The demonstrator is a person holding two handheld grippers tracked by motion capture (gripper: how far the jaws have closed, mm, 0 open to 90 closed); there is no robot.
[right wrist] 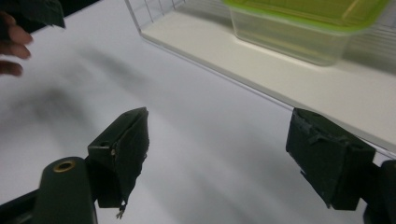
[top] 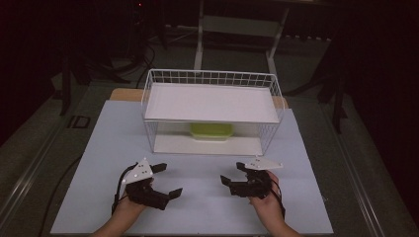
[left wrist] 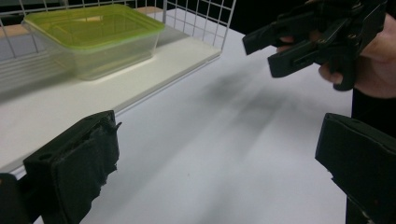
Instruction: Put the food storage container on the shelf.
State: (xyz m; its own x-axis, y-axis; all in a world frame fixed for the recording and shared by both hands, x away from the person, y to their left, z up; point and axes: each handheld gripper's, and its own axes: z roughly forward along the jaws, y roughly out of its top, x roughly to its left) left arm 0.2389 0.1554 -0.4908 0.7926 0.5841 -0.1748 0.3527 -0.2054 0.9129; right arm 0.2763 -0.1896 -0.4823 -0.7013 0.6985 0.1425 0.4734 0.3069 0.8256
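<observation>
We hold the left gripper (top: 164,180) and right gripper (top: 233,173) wide open and empty above the worktop (top: 207,197). We judge the reach not begun; next we must enter the wire rack (top: 211,79) for the green-lidded container (top: 212,131).

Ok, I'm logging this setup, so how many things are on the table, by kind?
Wire rack: 1
Green-lidded container: 1
Gripper, left gripper and right gripper, both open: 2
Total: 4

Container (top: 211,131): mostly hidden under the wire rack's upper shelf (top: 210,102); contents indistinct. Right gripper view: lid cut off at top edge.
</observation>
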